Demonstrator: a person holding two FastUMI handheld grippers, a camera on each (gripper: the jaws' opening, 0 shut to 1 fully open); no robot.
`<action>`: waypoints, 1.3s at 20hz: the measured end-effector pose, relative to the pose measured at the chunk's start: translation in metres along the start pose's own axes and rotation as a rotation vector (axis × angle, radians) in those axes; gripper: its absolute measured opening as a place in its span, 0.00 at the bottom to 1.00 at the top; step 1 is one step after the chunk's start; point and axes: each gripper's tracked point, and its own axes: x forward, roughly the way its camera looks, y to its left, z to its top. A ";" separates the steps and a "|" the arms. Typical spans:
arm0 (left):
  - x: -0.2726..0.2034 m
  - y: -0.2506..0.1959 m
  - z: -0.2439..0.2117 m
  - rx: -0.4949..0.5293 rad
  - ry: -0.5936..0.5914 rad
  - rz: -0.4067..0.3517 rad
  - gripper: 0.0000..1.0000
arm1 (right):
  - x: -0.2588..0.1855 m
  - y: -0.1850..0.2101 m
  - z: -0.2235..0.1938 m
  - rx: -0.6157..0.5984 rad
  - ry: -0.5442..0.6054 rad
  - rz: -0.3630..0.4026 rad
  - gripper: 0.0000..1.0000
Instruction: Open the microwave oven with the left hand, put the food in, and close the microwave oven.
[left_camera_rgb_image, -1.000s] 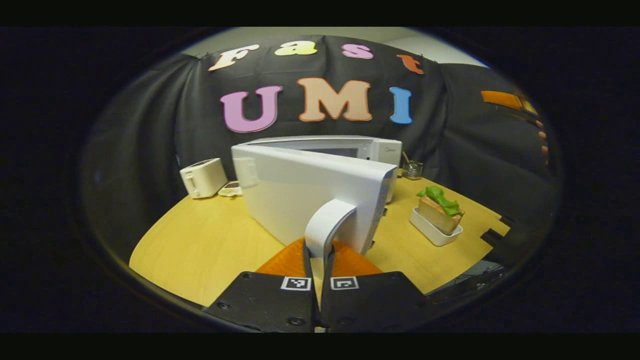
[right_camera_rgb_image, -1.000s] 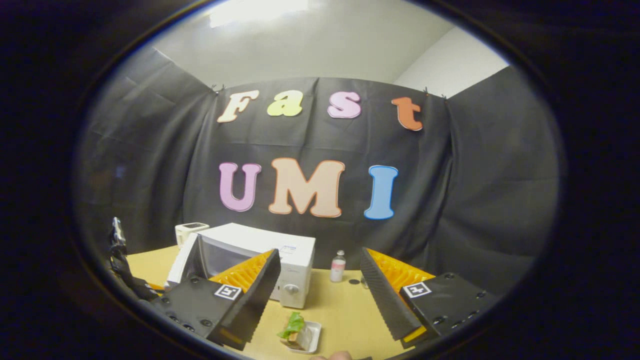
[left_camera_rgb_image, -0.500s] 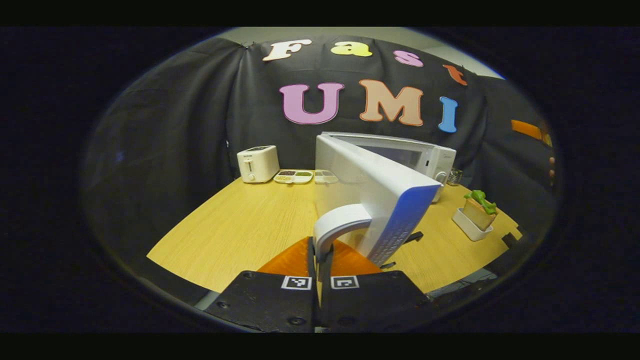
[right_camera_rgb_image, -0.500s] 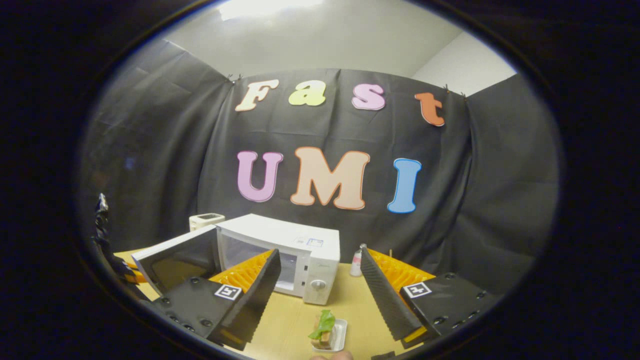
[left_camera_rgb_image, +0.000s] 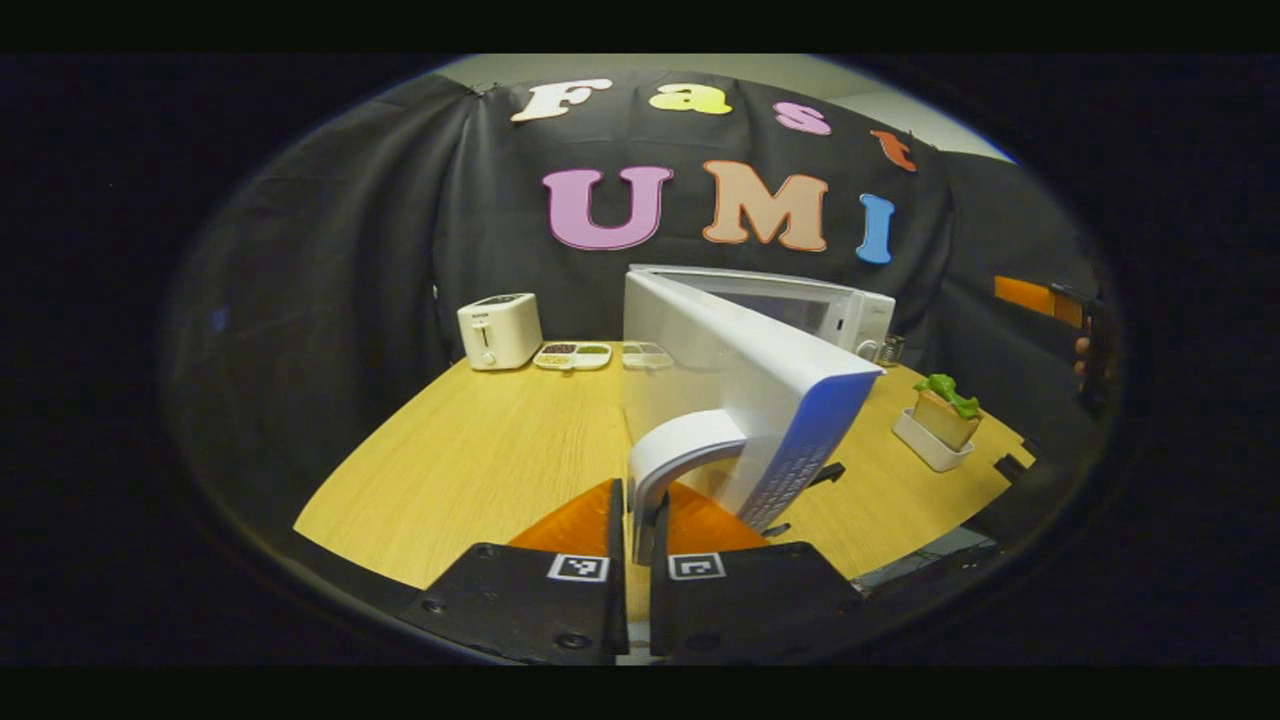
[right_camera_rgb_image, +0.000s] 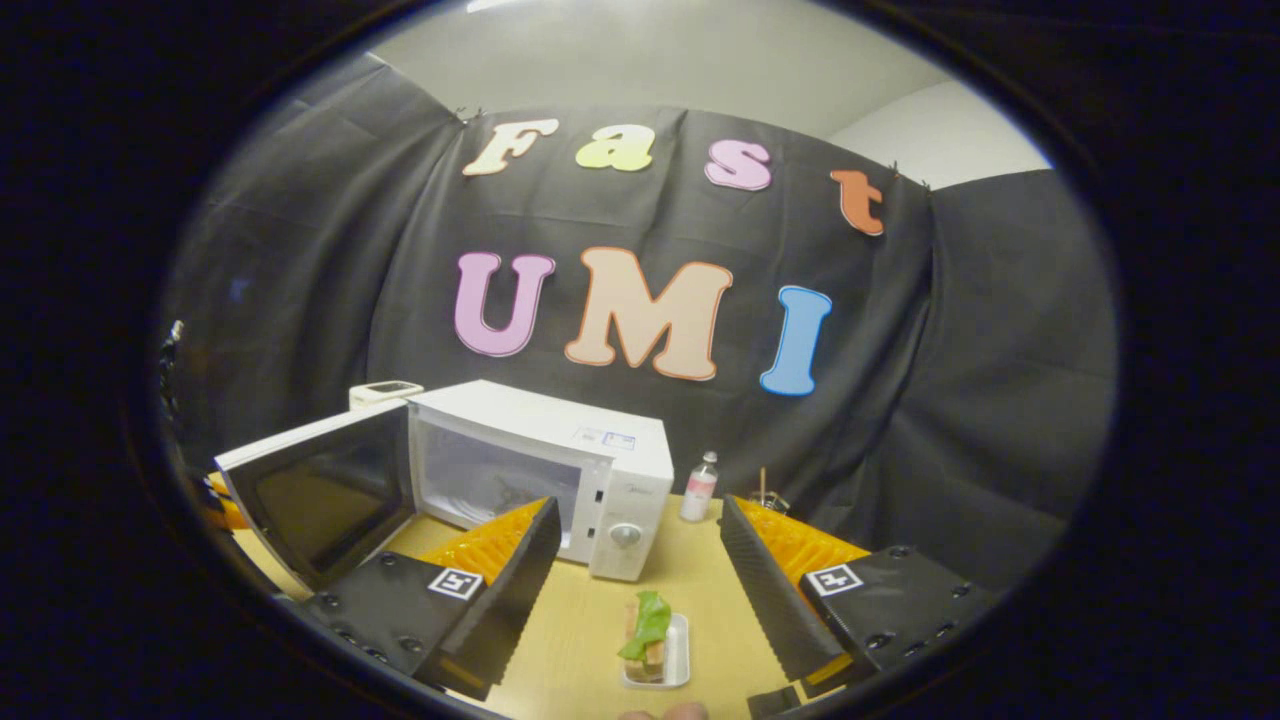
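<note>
The white microwave (right_camera_rgb_image: 545, 435) stands on the wooden table (left_camera_rgb_image: 470, 450) with its door (left_camera_rgb_image: 740, 370) swung wide open to the left. My left gripper (left_camera_rgb_image: 637, 505) is shut on the door's curved white handle (left_camera_rgb_image: 680, 445), one finger on each side. The food, a sandwich with a green leaf (right_camera_rgb_image: 648, 620) in a small white tray (right_camera_rgb_image: 680, 655), sits in front of the microwave's control panel. It also appears at the right of the left gripper view as the sandwich (left_camera_rgb_image: 945, 410). My right gripper (right_camera_rgb_image: 637, 510) hangs open above the tray, with nothing between its fingers.
A white toaster (left_camera_rgb_image: 498, 330) and sectioned dishes (left_camera_rgb_image: 572, 355) stand at the back left of the table. A small bottle (right_camera_rgb_image: 700, 485) and a glass with sticks (right_camera_rgb_image: 765, 500) stand right of the microwave. A person's hand (left_camera_rgb_image: 1083, 345) is at the far right.
The door swung out to wide open over the last second. My left fingers now stand slightly wider on the handle. My right gripper tilted down, so the tray lies more fully between its fingers.
</note>
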 end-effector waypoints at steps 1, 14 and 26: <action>-0.007 0.001 -0.002 -0.041 0.022 -0.001 0.26 | 0.004 0.000 -0.016 -0.007 0.032 0.004 0.97; -0.060 -0.003 0.036 -0.034 -0.032 0.055 0.90 | 0.042 0.000 -0.182 0.086 0.363 0.052 0.99; -0.087 -0.014 0.135 0.046 -0.212 0.079 0.86 | 0.056 -0.002 -0.234 0.091 0.486 0.053 0.68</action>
